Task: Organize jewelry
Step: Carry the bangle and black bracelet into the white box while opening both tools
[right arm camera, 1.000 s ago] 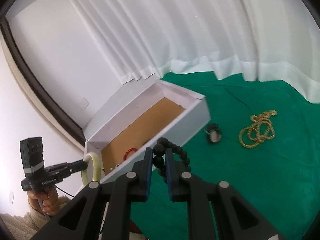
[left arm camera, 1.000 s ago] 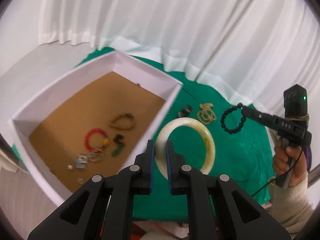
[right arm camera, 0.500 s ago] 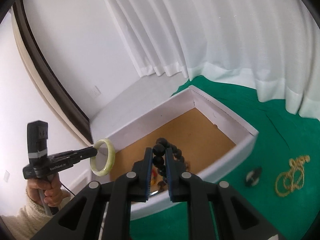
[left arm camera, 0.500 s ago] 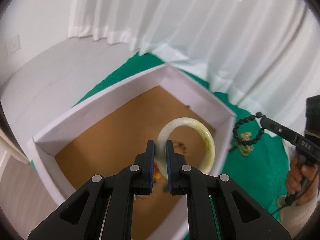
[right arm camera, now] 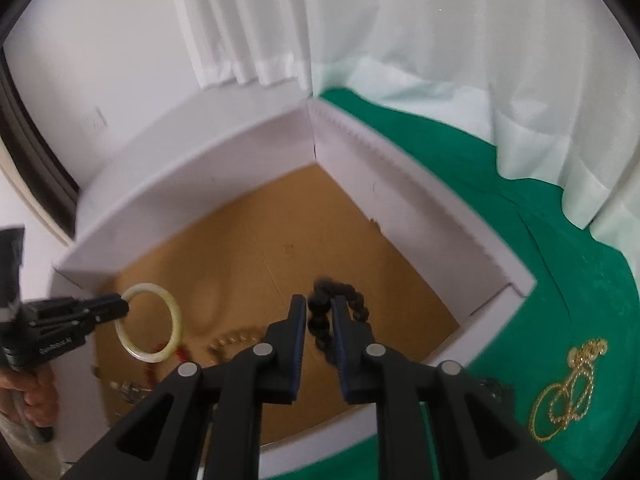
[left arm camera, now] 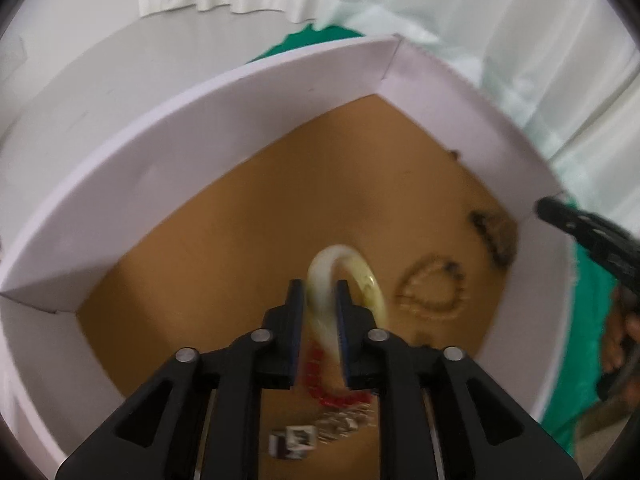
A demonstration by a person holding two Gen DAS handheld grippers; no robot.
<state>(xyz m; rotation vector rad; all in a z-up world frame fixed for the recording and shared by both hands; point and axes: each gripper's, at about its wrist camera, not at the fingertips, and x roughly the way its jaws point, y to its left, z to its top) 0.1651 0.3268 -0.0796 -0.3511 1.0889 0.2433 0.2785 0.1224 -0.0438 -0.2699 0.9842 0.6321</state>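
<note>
White curtains (right arm camera: 360,32) behind green-clothed surface (right arm camera: 560,280). White box (right arm camera: 420,208) with brown floor sits on it. Left gripper (left arm camera: 318,312) fingers clamp pale jade bangle (left arm camera: 360,276) above box floor. Right gripper (right arm camera: 320,320) fingers pinch black bead bracelet (right arm camera: 340,304) over box. Gold chain (right arm camera: 568,392) lies outside on cloth.

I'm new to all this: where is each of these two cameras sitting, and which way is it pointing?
Left wrist: rides on the left gripper, looking along its fingers down into the white box; its jaws pinch the pale bangle.
Right wrist: rides on the right gripper, also aimed into the box; its jaws pinch the black bead bracelet, and a hand shows at left.
Shared: box, bangle, each other's gripper.
</note>
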